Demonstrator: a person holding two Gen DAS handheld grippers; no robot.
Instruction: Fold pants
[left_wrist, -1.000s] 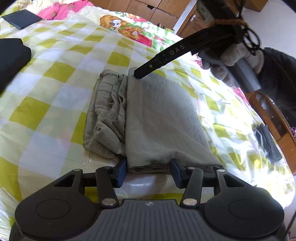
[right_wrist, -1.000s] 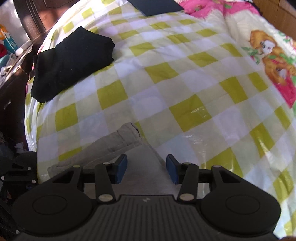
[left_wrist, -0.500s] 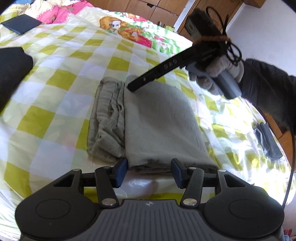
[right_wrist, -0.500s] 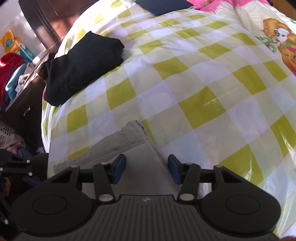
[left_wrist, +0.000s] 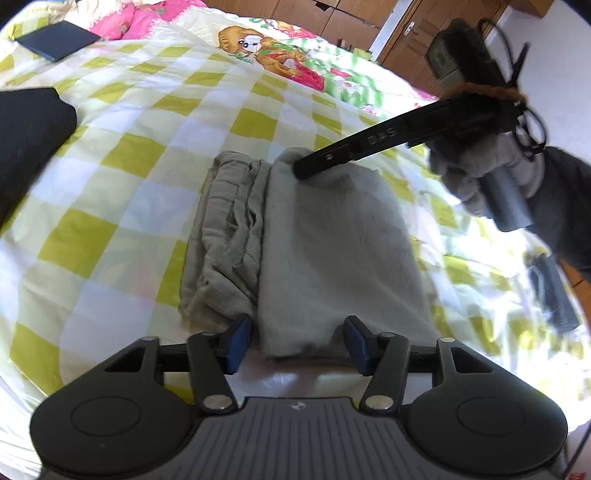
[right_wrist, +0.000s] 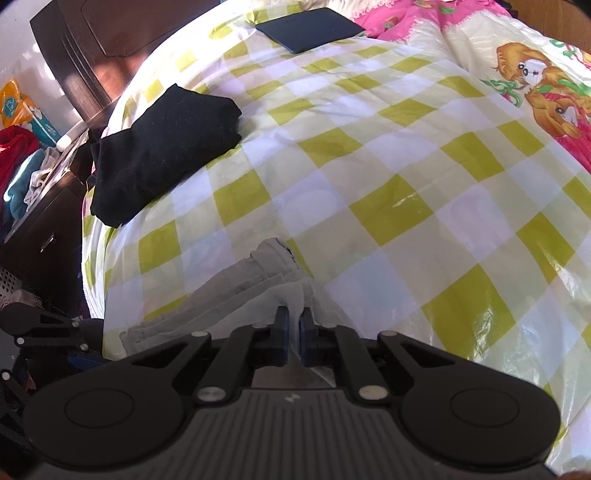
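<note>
Grey-green folded cotton pants (left_wrist: 332, 243) are lying on the yellow-and-white checked bedspread (left_wrist: 122, 177), long axis running away from the left gripper (left_wrist: 297, 343) toward the right gripper (right_wrist: 294, 328). Each gripper is sitting at one short end, so both are equally near. Right gripper fingers (right_wrist: 281, 332) have just been closing and are now pinching a raised fold of the top layer at the far corner, cloth squeezed between the blue pads. Left gripper fingers (left_wrist: 238, 338) have been closing too but are standing partly open, straddling the near hem without pressing it. Next move likely needs the left to grip.
</note>
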